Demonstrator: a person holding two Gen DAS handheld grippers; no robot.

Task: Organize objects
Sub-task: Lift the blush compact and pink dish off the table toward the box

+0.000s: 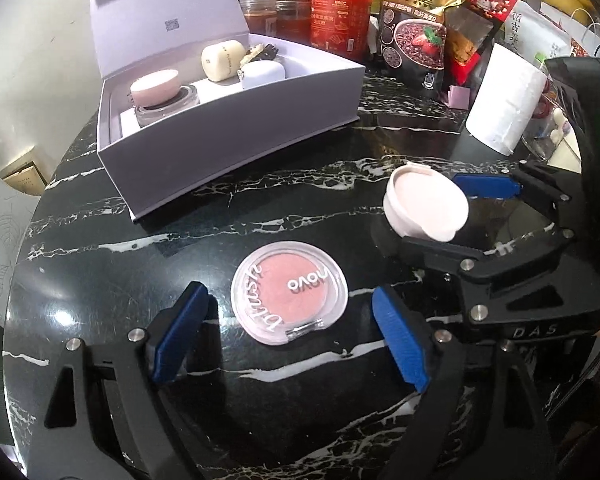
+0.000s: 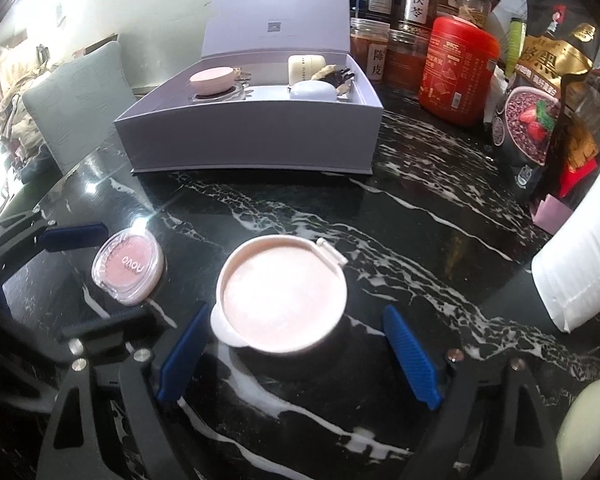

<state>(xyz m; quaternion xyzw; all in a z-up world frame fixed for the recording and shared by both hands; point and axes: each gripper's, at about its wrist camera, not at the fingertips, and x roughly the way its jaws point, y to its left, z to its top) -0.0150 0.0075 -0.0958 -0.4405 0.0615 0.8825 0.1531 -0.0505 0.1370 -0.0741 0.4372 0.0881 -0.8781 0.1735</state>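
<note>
A round clear-lidded pink blush compact [image 1: 289, 293] lettered "novo" lies flat on the black white-veined marble table [image 1: 260, 208] between the left gripper's [image 1: 288, 338] spread jaws, untouched; the right gripper [image 2: 300, 354] likewise stands spread around a round pale-pink compact [image 2: 281, 297].

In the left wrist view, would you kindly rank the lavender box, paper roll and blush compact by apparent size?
1. Lavender box
2. Blush compact and paper roll look alike; the compact sits nearer the camera, so I won't rank them.
</note>
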